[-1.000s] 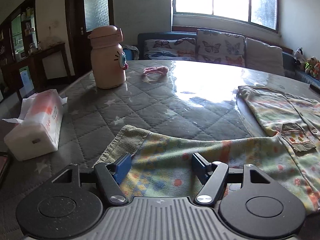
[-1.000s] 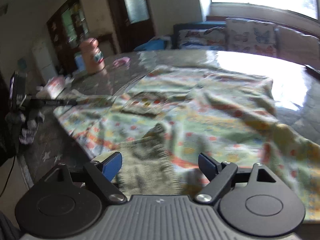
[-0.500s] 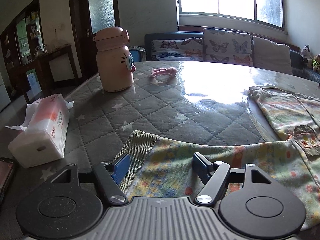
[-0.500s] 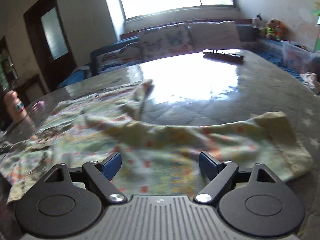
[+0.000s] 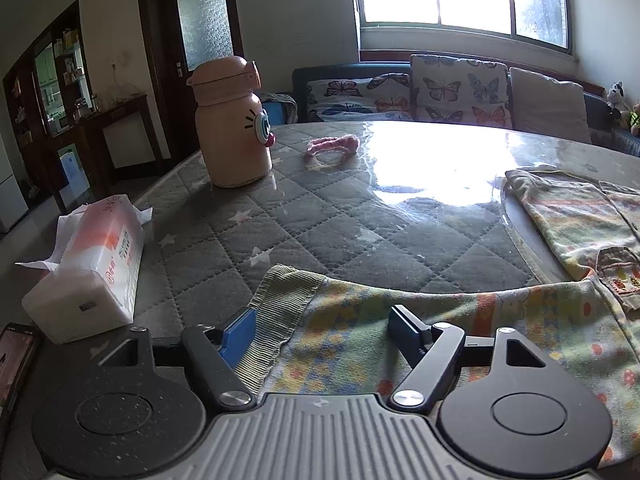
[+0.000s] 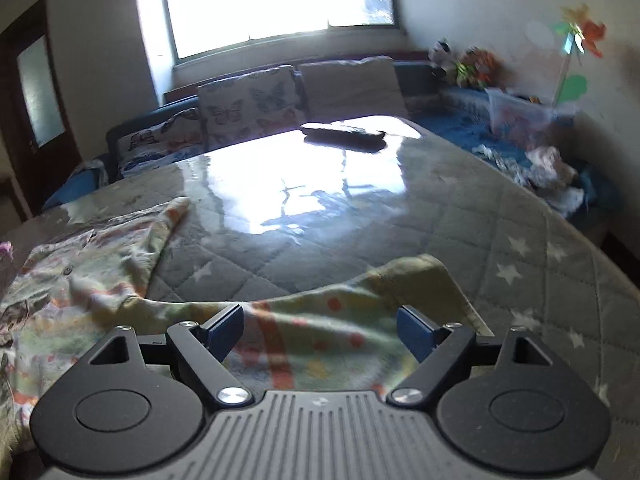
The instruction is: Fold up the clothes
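A pastel patterned child's garment lies spread flat on the quilted grey table. In the left wrist view its left sleeve with a ribbed green cuff lies between my left gripper's open fingers; the left gripper hovers just over it. In the right wrist view the other sleeve lies between the open fingers of my right gripper, and the garment body stretches to the left. Neither gripper holds the cloth.
A pink character bottle and a pink hair band stand at the table's far left. A tissue pack and a phone lie at the near left. A dark remote lies at the far edge. A sofa runs behind.
My right gripper has swung from the garment's middle to the right sleeve end. My left gripper has pulled back slightly, with the cuff staying between its fingers.
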{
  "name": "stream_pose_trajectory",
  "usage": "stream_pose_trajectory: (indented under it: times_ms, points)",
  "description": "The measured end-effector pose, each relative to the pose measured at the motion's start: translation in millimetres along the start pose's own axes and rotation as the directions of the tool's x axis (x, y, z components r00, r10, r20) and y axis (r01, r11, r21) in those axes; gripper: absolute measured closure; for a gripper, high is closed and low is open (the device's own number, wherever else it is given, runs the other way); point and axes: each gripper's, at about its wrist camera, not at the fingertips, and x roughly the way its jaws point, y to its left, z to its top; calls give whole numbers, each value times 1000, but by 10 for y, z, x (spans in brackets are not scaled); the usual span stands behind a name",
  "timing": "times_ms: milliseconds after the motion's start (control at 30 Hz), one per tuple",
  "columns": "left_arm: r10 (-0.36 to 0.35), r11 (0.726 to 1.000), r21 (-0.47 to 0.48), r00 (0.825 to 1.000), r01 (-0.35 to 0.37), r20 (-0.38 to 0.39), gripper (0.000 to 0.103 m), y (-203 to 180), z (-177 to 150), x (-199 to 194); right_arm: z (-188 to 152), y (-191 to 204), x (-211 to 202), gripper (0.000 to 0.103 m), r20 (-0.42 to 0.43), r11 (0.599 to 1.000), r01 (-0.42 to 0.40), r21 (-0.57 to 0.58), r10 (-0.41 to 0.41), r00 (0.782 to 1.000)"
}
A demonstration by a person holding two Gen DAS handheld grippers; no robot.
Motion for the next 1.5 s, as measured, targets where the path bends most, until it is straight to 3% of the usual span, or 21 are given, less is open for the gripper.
stream_pose_trajectory:
  times_ms: [133, 333, 633, 833, 900, 1100, 1233, 1500]
  points:
    - [3, 1000, 4, 1000, -3, -3, 24, 1, 8, 6, 65, 153, 154, 18, -18, 999, -3, -48, 2, 1000]
    - [13, 1000, 16, 1000, -13, -3, 21, -4, 10, 9, 111, -96, 285, 19, -18, 999, 29, 14, -29, 999]
    - [28, 999, 33, 1000, -27, -6, 20, -40, 34, -9, -19, -163, -36, 19, 1, 998, 63, 22, -63, 998]
    - [21, 999, 42, 1000, -22, 20, 7, -97, 83, -153, -184, -161, -194, 18, -22, 994, 108, -29, -109, 994]
    - [7, 999, 50, 999, -9, 42, 1, -151, 118, -235, -198, -139, -265, 17, -18, 995, 98, -32, -98, 995]
    - [-69, 994, 95, 993, 60, 100, 0, -438, 243, -454, -284, 70, -372, 10, -13, 992, 47, -114, -49, 999]
    - [-144, 983, 127, 983, 130, 110, 0, -700, 285, -547, -399, 196, -355, 7, -28, 978, 60, -199, -66, 997]
    - [-305, 937, 217, 945, 274, 121, 0, -1337, 339, -693, -332, 18, -424, 7, 4, 987, 103, -123, -103, 995]
